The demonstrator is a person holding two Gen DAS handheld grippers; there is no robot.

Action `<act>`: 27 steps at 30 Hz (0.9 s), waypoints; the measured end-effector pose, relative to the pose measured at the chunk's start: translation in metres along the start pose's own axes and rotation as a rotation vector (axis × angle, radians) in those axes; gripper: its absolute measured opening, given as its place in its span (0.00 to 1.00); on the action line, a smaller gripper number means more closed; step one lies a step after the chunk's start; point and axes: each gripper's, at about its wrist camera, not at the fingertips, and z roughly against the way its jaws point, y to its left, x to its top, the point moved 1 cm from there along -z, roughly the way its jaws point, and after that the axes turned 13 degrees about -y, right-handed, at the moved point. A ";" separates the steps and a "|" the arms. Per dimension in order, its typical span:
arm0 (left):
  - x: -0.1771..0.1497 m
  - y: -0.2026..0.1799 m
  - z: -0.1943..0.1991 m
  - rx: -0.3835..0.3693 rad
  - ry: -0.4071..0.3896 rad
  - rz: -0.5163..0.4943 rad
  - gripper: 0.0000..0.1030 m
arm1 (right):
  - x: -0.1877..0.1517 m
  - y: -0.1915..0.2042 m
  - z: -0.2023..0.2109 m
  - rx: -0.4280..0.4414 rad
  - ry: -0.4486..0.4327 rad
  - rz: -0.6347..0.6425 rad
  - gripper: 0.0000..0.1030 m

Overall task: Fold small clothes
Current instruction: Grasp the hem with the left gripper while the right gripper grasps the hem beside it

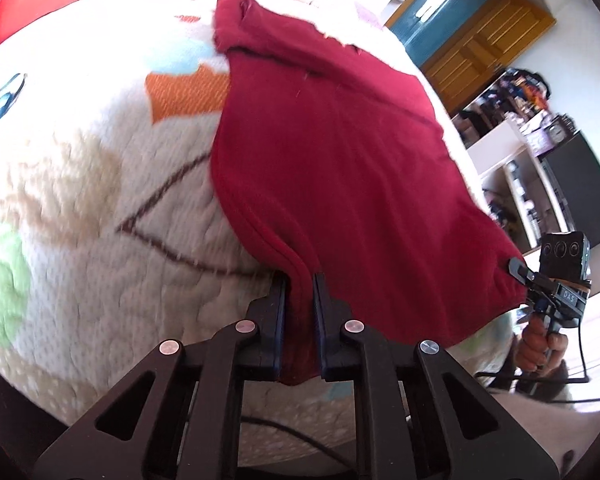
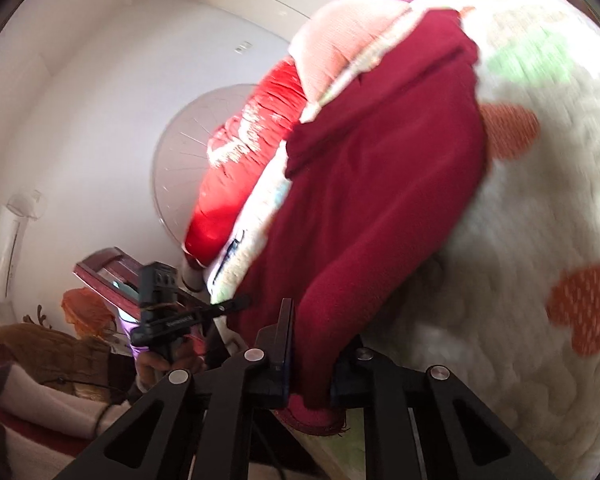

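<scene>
I have the dark red garment (image 1: 332,152) pinched at two points along its near edge, and most of it lies spread on the patterned quilt (image 1: 80,184) of the bed ahead of my jaws. My left gripper (image 1: 299,280) has its jaws narrow, closed on a fold of the hem that runs straight down between them. My right gripper (image 2: 312,344) is likewise clamped on the other near corner, a thick wad of cloth bunched between the jaws and a little spilling out below. From the left wrist camera I see that right gripper (image 1: 520,270) off to the right of my left jaws, biting the far corner of the same edge, with the hem sagging slightly between the two grips.

The step in hand looks like carrying this near edge forward over the body of the garment to make a fold. To do it well I should hold both grips firm, draw the two corners apart just enough to take the sag out of the hem, and lift them together at equal height so the cloth does not skew. I should then lay the edge down square on the far part, where a crumpled ridge near the top end (image 1: 240,16) may need smoothing. The soft quilt may drag, so slow travel is wise.
</scene>
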 end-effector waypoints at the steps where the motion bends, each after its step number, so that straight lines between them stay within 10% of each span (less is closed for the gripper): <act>1: 0.004 -0.001 0.002 -0.007 -0.011 -0.002 0.10 | 0.006 0.004 -0.001 0.006 -0.011 0.013 0.11; 15: 0.075 -0.007 0.015 -0.043 -0.172 -0.012 0.09 | 0.072 0.031 -0.019 0.039 -0.152 0.078 0.11; 27: 0.200 -0.021 -0.043 -0.016 -0.285 -0.045 0.07 | 0.192 0.009 -0.086 -0.047 -0.212 0.116 0.11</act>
